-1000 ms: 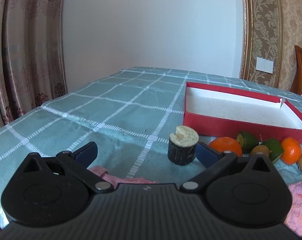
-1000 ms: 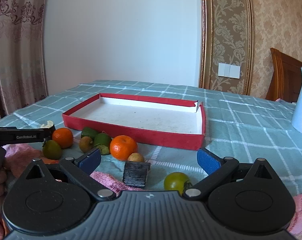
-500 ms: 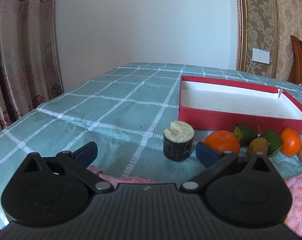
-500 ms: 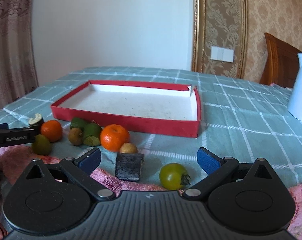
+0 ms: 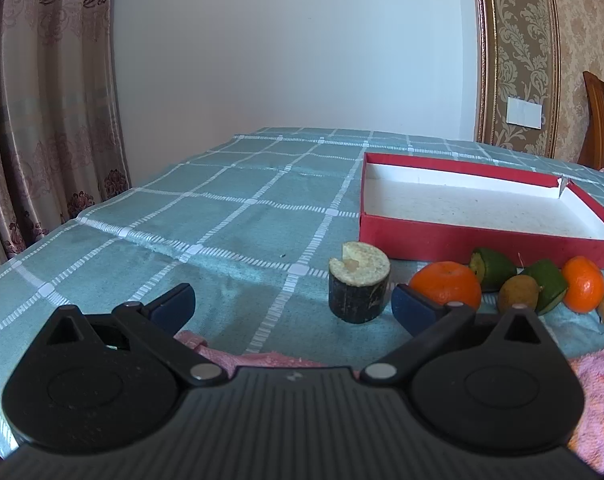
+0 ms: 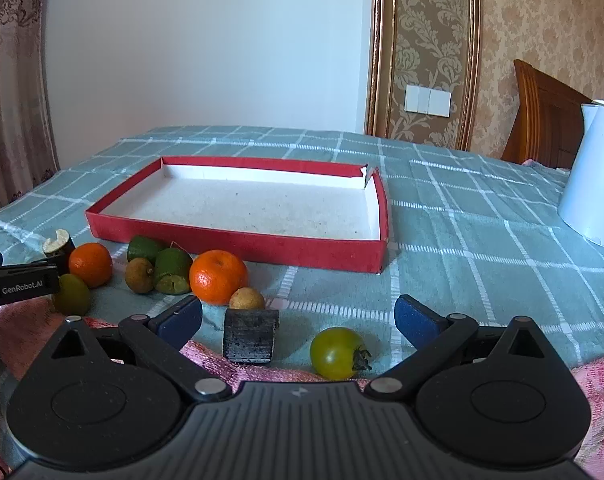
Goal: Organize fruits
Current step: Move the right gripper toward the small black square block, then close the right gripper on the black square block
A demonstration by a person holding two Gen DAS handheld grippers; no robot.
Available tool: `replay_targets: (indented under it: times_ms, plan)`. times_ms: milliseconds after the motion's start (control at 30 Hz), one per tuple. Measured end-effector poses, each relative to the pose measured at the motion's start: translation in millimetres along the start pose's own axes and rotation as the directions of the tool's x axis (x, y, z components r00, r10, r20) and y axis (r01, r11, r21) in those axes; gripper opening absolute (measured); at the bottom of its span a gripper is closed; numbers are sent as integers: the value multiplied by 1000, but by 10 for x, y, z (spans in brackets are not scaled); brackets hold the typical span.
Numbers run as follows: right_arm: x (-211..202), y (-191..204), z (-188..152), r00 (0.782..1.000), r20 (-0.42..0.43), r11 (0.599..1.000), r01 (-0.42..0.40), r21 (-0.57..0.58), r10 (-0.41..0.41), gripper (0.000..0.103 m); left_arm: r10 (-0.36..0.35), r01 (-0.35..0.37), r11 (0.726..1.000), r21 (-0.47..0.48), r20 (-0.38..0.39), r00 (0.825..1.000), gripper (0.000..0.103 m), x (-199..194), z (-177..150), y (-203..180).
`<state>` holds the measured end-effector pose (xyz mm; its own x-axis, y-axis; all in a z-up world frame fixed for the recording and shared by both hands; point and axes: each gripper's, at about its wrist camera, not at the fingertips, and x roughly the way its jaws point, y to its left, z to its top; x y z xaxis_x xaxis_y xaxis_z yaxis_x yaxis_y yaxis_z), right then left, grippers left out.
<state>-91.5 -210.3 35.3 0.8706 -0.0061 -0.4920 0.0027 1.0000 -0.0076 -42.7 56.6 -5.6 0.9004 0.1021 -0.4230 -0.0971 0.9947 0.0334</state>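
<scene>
Left wrist view
Left tongs (image 5: pixel 293 307): spread wide, nothing between them, low over the near edge of the table (image 5: pixel 229 216).
Dark stub (image 5: pixel 358 282): short black cylinder with a pale cut top, upright on the checked cloth, just beside the right pad.
Red tray (image 5: pixel 442 236): shallow, white inside, holding nothing; lies toward the far right of the table.
Fruit row: an orange (image 5: pixel 446 286), green pieces (image 5: pixel 496 270), a small brown fruit (image 5: pixel 518 298) and a second orange (image 5: pixel 584 284), all on the cloth along the tray's near wall, outside it.
Pink towel (image 5: pixel 594 380): at the near edge, under the tongs.

Right wrist view
Right tongs (image 6: pixel 297 319): spread wide, gripping nothing, low at the near edge.
Between the pads: a black block (image 6: pixel 250 340) and a green tomato (image 6: pixel 336 353), well apart from both pads.
Fruit group: big orange (image 6: pixel 217 276) touching a small tan fruit (image 6: pixel 246 299); green halves (image 6: pixel 173 265), brown fruit (image 6: pixel 138 275), small orange (image 6: pixel 90 264), olive-green fruit (image 6: pixel 71 294) to the left, all outside the tray (image 6: pixel 261 246).
Left tongs' arm (image 6: pixel 19 284): enters at the left edge.
White jug (image 6: pixel 594 176): right side of the table, well apart from the tray.
</scene>
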Motion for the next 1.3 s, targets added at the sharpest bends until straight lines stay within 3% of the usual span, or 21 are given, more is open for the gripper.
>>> replay_targets:
  times_ms: [67,133,200,267,600,933,1300]
  plan:
    - [-50,-14,-19,1000,20,1000,-12,1,12,102,1,-1,1000,0,3,1000,103,-3,-3,2]
    - [-92,-30,-49,999,34,1000,-28,-6,29,84,0,0,1000,-1,9,1000,103,-10,-8,5]
    - [-108,-64,-85,998,33,999,-49,-1,49,45,-1,1,1000,-3,12,1000,103,-16,-11,7]
    - [-105,-103,-122,997,18,997,-76,6,75,35,-5,5,1000,-6,15,1000,103,-26,-14,13]
    - [-74,51,-124,993,23,993,-113,-28,113,34,-28,29,999,-21,25,999,103,-49,-12,40]
    - [139,105,-162,993,-41,994,-108,-8,108,34,-43,43,999,-28,28,999,103,-49,-14,72]
    - [87,95,-108,991,-10,991,-131,-5,131,28,-44,45,999,-26,33,998,103,-58,-27,63]
